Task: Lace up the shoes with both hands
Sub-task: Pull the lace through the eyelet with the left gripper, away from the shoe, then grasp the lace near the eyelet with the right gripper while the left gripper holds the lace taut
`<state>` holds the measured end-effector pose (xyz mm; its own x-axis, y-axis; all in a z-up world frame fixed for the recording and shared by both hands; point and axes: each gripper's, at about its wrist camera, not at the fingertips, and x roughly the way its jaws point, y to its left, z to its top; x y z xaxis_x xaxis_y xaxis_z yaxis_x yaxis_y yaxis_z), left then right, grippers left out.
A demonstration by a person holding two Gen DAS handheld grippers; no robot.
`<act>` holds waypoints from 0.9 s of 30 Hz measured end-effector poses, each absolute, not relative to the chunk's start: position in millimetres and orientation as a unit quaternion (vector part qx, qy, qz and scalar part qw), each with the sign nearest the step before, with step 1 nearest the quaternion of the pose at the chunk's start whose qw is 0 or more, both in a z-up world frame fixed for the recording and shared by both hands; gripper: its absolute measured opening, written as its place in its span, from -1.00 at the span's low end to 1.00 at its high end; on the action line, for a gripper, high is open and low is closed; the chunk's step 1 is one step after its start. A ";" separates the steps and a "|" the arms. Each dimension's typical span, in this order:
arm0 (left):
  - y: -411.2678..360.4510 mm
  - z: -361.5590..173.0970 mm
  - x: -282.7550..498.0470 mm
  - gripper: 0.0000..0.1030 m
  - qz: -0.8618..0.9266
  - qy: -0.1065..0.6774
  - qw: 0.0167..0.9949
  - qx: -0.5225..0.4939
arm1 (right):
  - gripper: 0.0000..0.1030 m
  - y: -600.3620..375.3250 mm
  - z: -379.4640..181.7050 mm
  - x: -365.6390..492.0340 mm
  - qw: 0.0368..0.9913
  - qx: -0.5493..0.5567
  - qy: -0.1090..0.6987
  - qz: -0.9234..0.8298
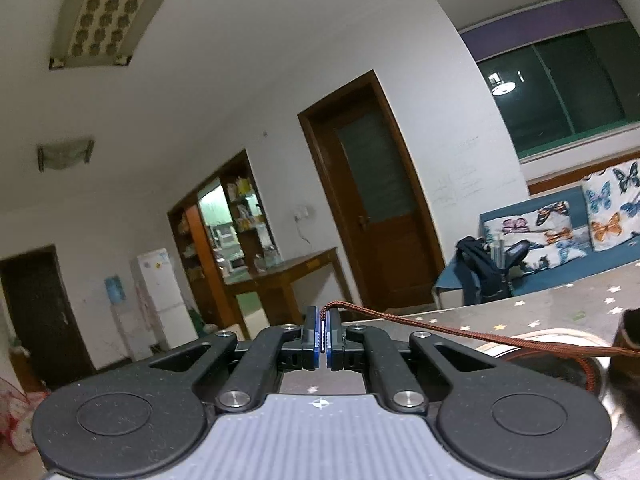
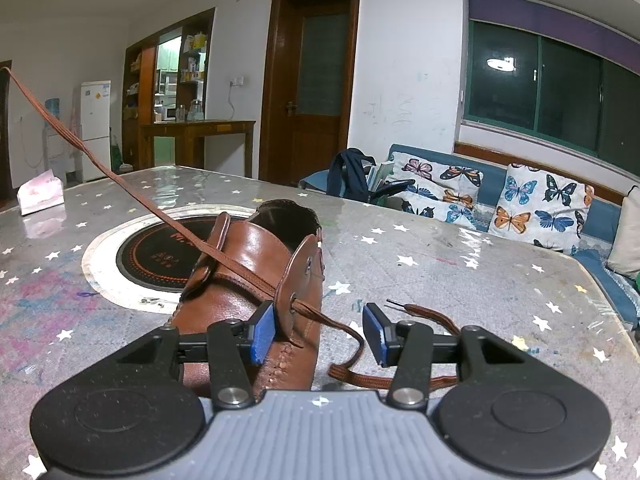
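Observation:
A brown leather shoe (image 2: 256, 264) lies on the star-patterned table (image 2: 440, 264), toe toward the right wrist camera. A brown lace (image 2: 120, 178) runs taut from its eyelets up and off to the left. My left gripper (image 1: 323, 330) is shut on that lace (image 1: 460, 330), lifted above the table; the shoe's edge (image 1: 628, 336) shows at far right. My right gripper (image 2: 318, 330) is open, its left pad beside the shoe's right eyelet flap (image 2: 298, 280). The other lace end (image 2: 424, 314) lies slack on the table between and behind the jaws.
A round black induction hob (image 2: 160, 254) with a white ring is set in the table behind the shoe. A pink tissue pack (image 2: 40, 192) sits at the far left. A sofa with butterfly cushions (image 2: 536, 204) stands beyond the table's far edge.

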<state>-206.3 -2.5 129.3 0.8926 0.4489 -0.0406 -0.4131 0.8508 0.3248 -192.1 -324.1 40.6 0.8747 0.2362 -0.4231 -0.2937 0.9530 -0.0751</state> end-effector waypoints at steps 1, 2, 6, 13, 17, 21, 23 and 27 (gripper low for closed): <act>-1.1 129.3 -205.9 -0.94 0.227 0.058 0.960 0.155 | -0.09 -324.4 40.7 -191.9 0.966 -0.068 0.210 0.137; 0.3 129.3 -205.4 -0.94 0.229 0.058 0.959 0.154 | -0.08 -324.6 40.8 -191.7 0.966 -0.067 0.210 0.138; 3.2 126.0 -203.2 -0.94 0.214 0.070 0.963 0.146 | -0.08 -327.8 41.6 -190.7 0.963 -0.060 0.218 0.149; 4.9 120.1 -197.6 -0.93 0.217 0.079 0.960 0.156 | -0.12 -360.2 37.1 -193.8 0.947 -0.080 0.260 0.170; 5.9 117.8 -196.4 -0.93 0.220 0.085 0.960 0.152 | -0.13 -365.5 26.8 -190.8 0.939 -0.148 0.262 0.167; 4.3 118.5 -196.2 -0.91 0.221 0.086 0.959 0.155 | -0.14 -351.4 17.0 -179.4 0.927 -0.206 0.249 0.190; 4.6 120.1 -196.2 -0.91 0.223 0.085 0.959 0.154 | -0.46 -345.0 10.5 -173.5 0.919 -0.230 0.249 0.199; 6.4 121.8 -195.2 -0.91 0.226 0.085 0.958 0.155 | -0.91 -350.3 8.8 -166.5 0.920 -0.239 0.252 0.182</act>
<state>-195.2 6.4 121.8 0.8832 0.4596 -0.0929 -0.4067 0.8495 0.3361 -166.5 -350.3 8.8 0.8066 0.2151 -0.5506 -0.4558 0.8194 -0.3476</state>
